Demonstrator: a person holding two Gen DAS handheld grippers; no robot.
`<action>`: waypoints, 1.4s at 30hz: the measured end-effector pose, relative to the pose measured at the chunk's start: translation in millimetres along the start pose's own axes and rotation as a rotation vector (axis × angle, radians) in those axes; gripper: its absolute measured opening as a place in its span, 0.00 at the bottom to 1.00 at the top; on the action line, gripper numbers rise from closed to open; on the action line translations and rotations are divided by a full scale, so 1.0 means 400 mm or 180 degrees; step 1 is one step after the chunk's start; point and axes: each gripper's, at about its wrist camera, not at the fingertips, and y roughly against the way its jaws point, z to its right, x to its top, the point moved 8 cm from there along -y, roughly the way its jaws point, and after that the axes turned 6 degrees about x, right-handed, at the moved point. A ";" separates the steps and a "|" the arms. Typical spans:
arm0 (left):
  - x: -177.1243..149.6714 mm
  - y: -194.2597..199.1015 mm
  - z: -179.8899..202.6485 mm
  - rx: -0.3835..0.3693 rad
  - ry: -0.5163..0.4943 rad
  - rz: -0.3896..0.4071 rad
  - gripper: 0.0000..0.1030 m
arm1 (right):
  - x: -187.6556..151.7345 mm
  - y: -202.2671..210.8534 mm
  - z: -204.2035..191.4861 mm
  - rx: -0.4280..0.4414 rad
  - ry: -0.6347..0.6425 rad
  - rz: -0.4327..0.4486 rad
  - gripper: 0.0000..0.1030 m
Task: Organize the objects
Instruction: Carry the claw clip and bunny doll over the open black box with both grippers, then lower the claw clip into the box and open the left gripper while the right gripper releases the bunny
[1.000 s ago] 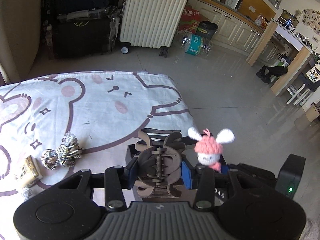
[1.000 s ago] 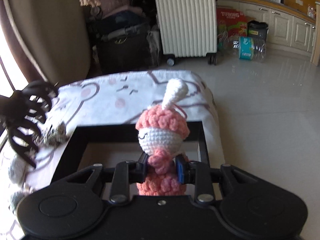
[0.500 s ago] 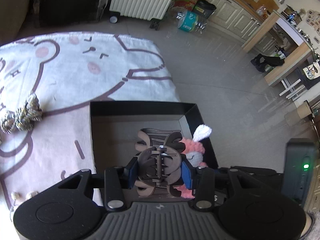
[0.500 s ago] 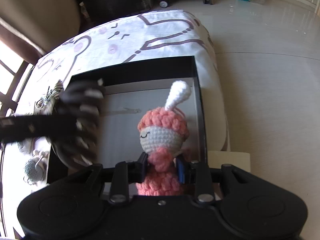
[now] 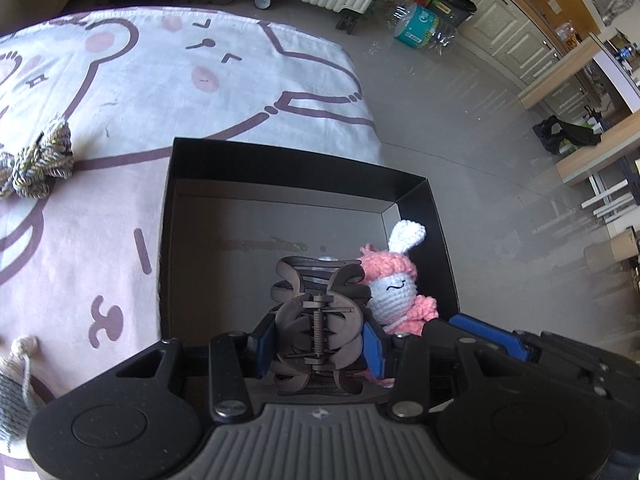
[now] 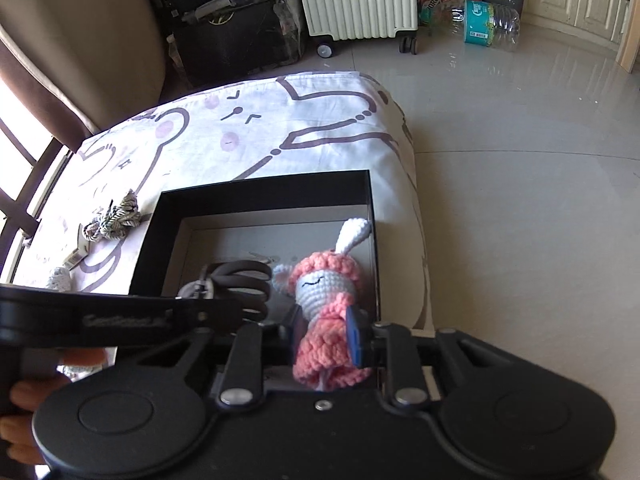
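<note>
My left gripper is clamped on the brown hair claw clip, and my right gripper, whose jaws have just been closing, squeezes the pink crochet bunny doll. Both hang inside the black box at the bedsheet's right edge, not released. The rope knots on the sheet left of the box are left to collect.

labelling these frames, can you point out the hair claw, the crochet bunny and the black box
hair claw (image 5: 318, 322), left wrist view, on its spring hinge
crochet bunny (image 6: 322, 288), right wrist view, on its white face
black box (image 6: 264, 190), right wrist view, on its far wall
</note>
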 end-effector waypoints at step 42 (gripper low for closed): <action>-0.001 0.116 -0.016 0.0265 -0.0890 0.0124 0.91 | -0.037 0.085 -0.014 -0.0074 -0.0388 0.0182 0.25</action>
